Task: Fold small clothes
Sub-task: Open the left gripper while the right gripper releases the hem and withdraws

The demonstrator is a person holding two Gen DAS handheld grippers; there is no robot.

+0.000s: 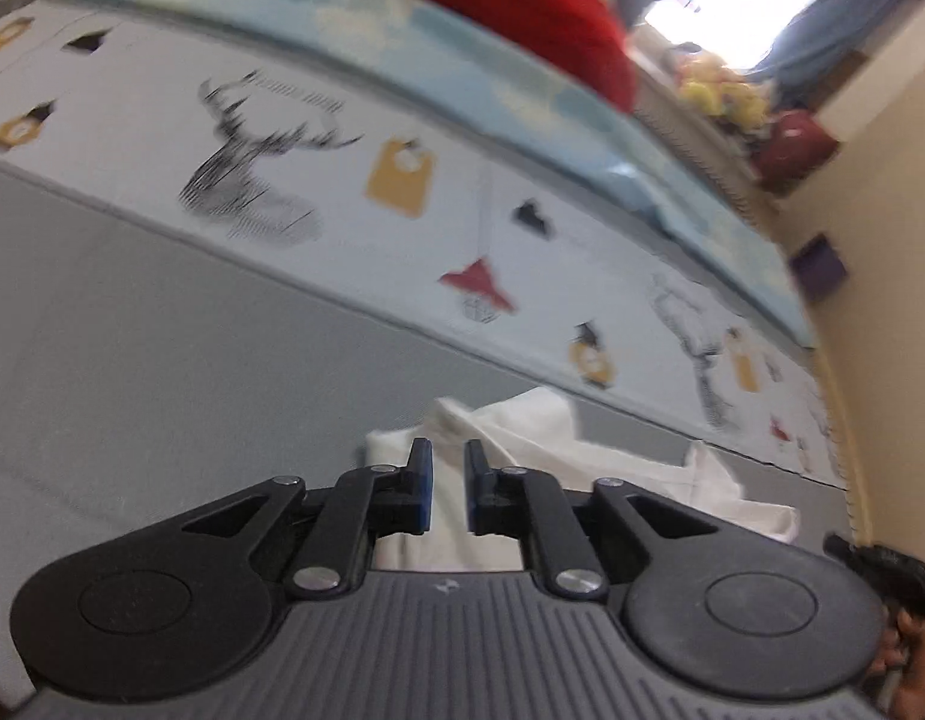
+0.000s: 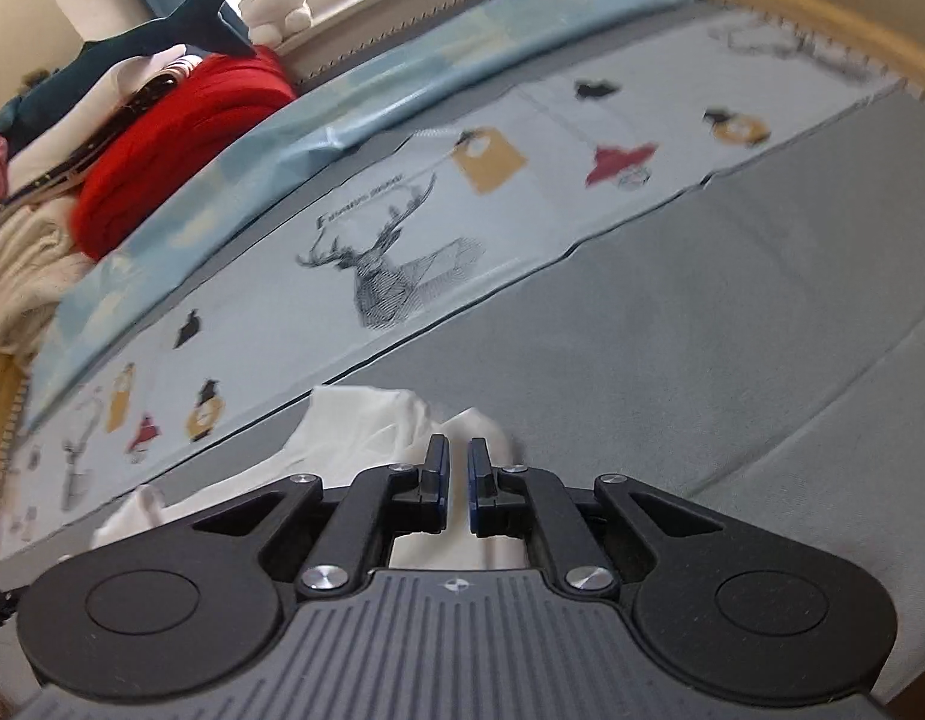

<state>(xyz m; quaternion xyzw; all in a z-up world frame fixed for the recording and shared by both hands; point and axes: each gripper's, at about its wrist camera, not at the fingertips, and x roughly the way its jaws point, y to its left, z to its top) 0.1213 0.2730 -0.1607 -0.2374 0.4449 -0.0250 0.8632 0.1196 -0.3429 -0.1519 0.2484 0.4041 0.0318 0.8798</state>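
Note:
A small white garment [image 1: 582, 456] lies crumpled on the grey bed cover [image 1: 162, 330]. My left gripper [image 1: 449, 456] hovers right over its left part, jaws a narrow gap apart with white cloth showing between and below them; I cannot tell if it pinches the cloth. In the right wrist view the same white garment [image 2: 354, 438] lies under and left of my right gripper [image 2: 456, 456], whose jaws also stand a narrow gap apart over the cloth. The garment's near part is hidden by both gripper bodies.
A pale printed sheet with deer and tag motifs [image 2: 402, 228] runs behind the garment. A light blue blanket [image 2: 354, 102] lies beyond it. A red folded cloth [image 2: 180, 138], a plush shark [image 2: 138, 54] and stacked clothes sit at the back. A wooden bed rail [image 1: 846, 420] bounds the right.

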